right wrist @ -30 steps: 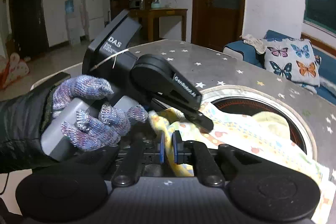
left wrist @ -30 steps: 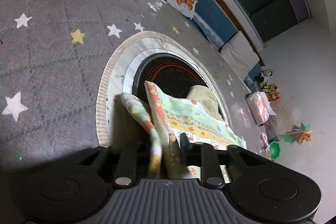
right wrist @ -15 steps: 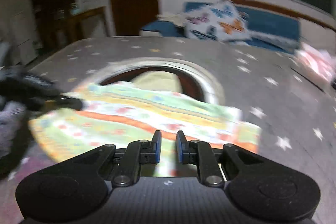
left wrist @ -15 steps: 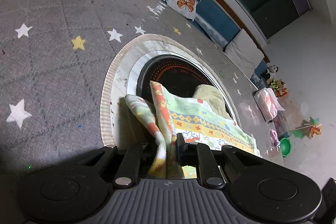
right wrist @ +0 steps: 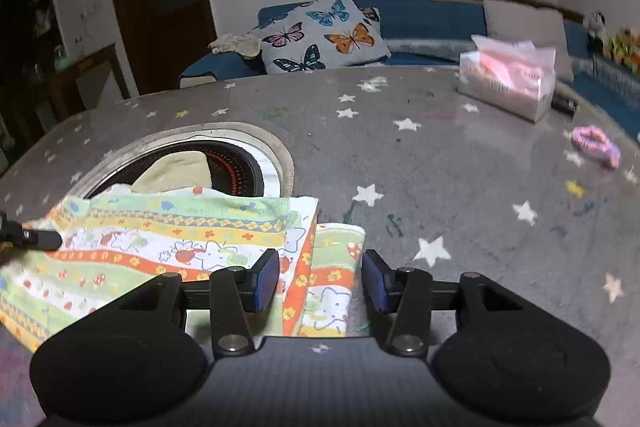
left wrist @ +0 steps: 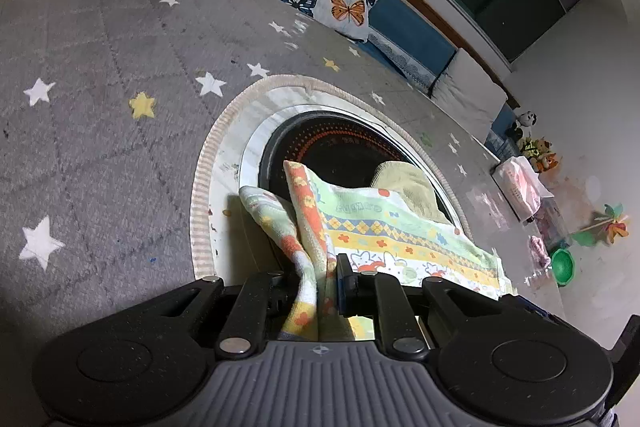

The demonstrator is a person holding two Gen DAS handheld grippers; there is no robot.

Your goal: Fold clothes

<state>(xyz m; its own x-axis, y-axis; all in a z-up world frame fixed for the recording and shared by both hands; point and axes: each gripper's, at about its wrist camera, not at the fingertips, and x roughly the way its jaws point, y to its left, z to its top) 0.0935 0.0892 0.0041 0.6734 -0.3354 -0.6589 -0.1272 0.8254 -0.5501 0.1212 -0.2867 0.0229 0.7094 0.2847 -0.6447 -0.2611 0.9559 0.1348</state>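
A patterned cloth (right wrist: 168, 239) in green, yellow and orange stripes lies on the grey star-print table (right wrist: 460, 187), partly over a round black burner (right wrist: 236, 167). My left gripper (left wrist: 320, 283) is shut on a bunched corner of the cloth (left wrist: 400, 227) and holds it just above the table. Its tip shows at the left edge of the right wrist view (right wrist: 36, 239). My right gripper (right wrist: 320, 275) is open and empty, its fingers on either side of the cloth's right corner. A pale yellow-green cloth (left wrist: 408, 187) lies under it on the burner.
A tissue box with a pink bag (right wrist: 508, 79) and a pink scrunchie (right wrist: 596, 147) sit at the far right of the table. A butterfly cushion (right wrist: 324, 35) lies on the blue sofa behind. A woven ring (left wrist: 200, 179) rims the burner.
My right gripper let go of the cloth near the left gripper, swung right and opened over the cloth's right corner. My left gripper kept its hold and barely moved.
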